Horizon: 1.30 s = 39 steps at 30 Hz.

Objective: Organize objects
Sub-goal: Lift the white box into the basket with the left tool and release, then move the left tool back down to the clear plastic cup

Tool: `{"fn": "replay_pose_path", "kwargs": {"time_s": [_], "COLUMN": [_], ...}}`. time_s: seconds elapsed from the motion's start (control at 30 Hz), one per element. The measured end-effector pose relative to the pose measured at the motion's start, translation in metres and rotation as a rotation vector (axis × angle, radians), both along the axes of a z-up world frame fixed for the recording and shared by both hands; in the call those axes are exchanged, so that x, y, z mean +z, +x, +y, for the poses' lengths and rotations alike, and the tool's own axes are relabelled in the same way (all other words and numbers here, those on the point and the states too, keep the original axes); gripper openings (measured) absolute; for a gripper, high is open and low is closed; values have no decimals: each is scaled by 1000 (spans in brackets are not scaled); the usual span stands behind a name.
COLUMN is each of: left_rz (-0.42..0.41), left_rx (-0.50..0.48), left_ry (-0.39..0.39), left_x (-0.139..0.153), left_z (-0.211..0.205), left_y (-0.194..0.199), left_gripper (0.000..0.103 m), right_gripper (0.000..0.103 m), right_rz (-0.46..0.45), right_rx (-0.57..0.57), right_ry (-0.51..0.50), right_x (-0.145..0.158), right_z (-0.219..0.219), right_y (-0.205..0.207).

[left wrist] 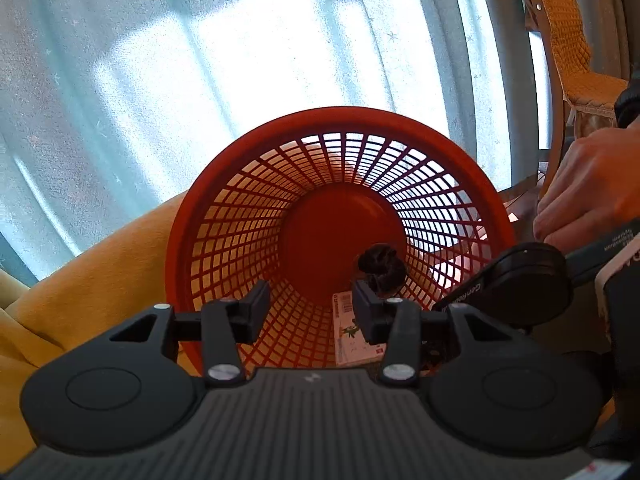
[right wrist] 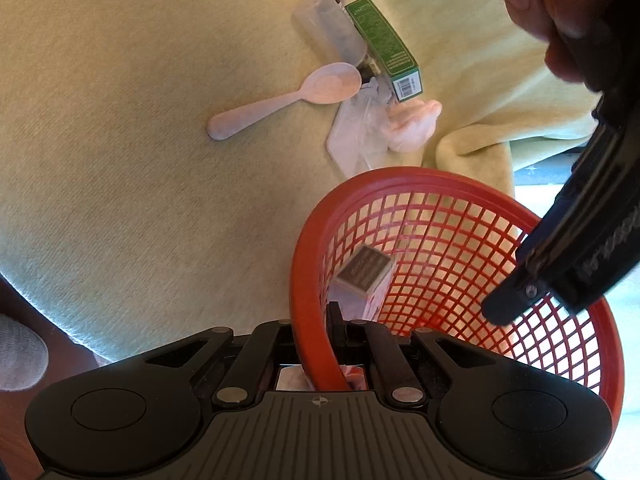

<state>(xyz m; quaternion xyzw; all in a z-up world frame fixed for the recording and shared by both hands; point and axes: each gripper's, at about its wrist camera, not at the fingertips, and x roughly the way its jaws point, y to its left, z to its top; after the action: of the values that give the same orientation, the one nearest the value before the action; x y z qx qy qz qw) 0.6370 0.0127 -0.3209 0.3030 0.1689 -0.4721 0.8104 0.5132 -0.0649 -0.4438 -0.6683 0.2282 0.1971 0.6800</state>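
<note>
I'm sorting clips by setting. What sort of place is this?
Probably a home living or dining room: pale curtains over a bright window, a chair with a quilted cover, and a table under a yellowish cloth strewn with household bits.

The red plastic lattice basket point(right wrist: 460, 240) is open at the mouth, but the left gripper point(left wrist: 311, 312) hangs over it. A small box point(right wrist: 364, 276) and a dark scrunchie point(left wrist: 382, 266) occupy its near side. The yellow cloth point(right wrist: 140, 200) lies bare left of the pale spoon point(right wrist: 288, 100); beyond that sits clutter.
</note>
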Motion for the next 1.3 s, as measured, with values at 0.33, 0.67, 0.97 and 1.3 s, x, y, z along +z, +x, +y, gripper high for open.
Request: {"fn": "replay_pose_path", "kwargs": {"time_s": [0.33,0.67,0.97,1.3], "left_rz": [-21,-40,-39,-34], "left_rx": [49,103,180,245], "left_ry": [53,81,92,105], "left_x": [-7,-7,-12,-16], "left_z": [25,52,82,107], "left_y": [-4,-9,-11,-15], "left_gripper": [43,47,55,58], "right_gripper": [1,1,1,1], "right_rz": [-1,-7,-24,-45], "right_rx": [-5,-24,-57,-109], "right_ry": [7,38,95,196], "right_x": [-2,2,7,17], "right_z": [0,6,15,15], "right_y": [4,7,9,21]}}
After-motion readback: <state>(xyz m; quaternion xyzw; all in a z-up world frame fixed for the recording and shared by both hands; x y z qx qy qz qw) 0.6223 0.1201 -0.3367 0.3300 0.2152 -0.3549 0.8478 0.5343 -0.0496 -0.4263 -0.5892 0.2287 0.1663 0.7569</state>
